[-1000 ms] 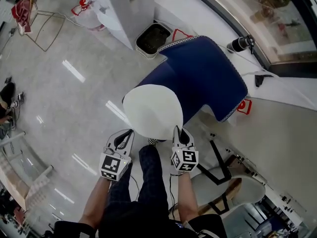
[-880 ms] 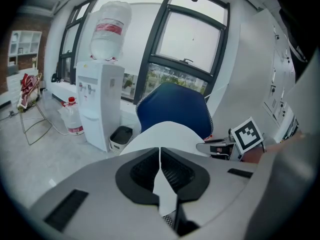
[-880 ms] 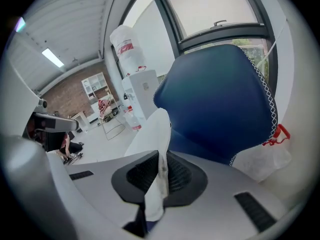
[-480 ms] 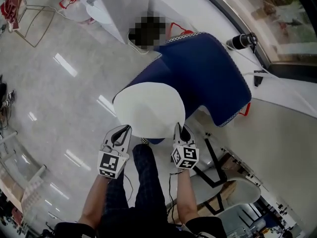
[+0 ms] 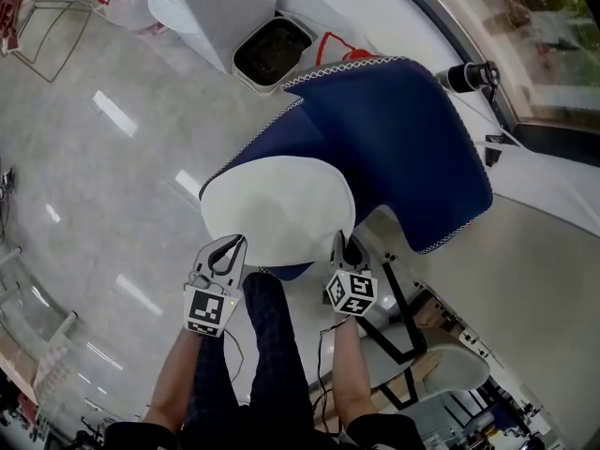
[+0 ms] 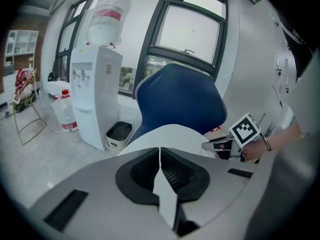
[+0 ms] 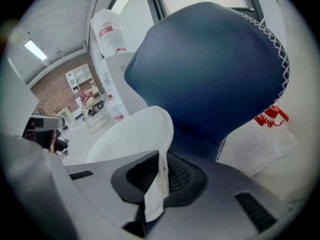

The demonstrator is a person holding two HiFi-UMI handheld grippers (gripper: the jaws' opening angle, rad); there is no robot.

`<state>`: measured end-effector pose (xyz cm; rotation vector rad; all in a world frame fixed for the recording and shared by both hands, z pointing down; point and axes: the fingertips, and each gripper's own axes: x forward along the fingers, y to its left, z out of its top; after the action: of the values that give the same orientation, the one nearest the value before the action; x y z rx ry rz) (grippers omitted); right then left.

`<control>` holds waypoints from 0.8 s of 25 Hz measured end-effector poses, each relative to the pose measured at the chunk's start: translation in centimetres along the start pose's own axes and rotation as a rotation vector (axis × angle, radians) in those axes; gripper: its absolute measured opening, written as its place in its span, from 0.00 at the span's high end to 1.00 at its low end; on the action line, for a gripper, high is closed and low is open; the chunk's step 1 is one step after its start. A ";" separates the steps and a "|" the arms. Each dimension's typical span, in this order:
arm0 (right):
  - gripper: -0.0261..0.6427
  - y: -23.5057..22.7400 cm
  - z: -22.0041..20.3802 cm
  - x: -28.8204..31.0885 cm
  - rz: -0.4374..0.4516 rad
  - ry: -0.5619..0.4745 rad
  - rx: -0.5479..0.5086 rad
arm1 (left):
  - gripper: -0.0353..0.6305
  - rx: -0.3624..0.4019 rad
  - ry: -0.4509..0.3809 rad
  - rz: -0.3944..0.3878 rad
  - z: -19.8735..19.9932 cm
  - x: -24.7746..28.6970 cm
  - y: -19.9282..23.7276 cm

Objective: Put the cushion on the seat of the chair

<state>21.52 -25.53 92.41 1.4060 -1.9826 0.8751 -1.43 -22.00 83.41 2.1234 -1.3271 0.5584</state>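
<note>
The left gripper (image 5: 228,249) is clamped on the near-left edge of the white cushion (image 5: 277,206); in the left gripper view its jaws stand pressed together with a thin fold of white cloth pinched between them; the right gripper (image 5: 339,251) grips the near-right edge in the same way, its jaws closed on a fold of cloth that hangs down between them. The cushion lies spread between the two grippers, over the seat of the blue chair (image 5: 398,143) and in front of its tall back; whether it touches the seat cannot be told. Beyond the chair a dark bin (image 5: 272,52) stands on the glossy floor (image 5: 112,186) beside a white water dispenser (image 6: 93,101); the person's legs (image 5: 272,345) show below the cushion.
</note>
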 end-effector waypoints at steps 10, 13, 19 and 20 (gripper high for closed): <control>0.89 -2.3 -2.2 4.1 0.002 0.029 0.006 | 0.91 0.020 0.038 -0.004 -3.0 4.5 0.4; 0.89 -2.8 -3.0 5.0 0.004 0.045 0.015 | 0.91 0.008 0.047 -0.006 -3.6 5.2 0.4; 0.89 -3.8 -4.1 6.9 -0.002 0.073 0.021 | 0.91 -0.012 0.068 -0.006 -4.7 6.2 0.4; 0.89 -3.9 -4.2 7.3 -0.004 0.074 0.019 | 0.91 -0.014 0.069 -0.005 -4.8 6.3 0.5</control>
<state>23.31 -27.59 101.29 1.3676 -1.9203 0.9328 0.55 -23.25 91.03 2.0770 -1.2833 0.6127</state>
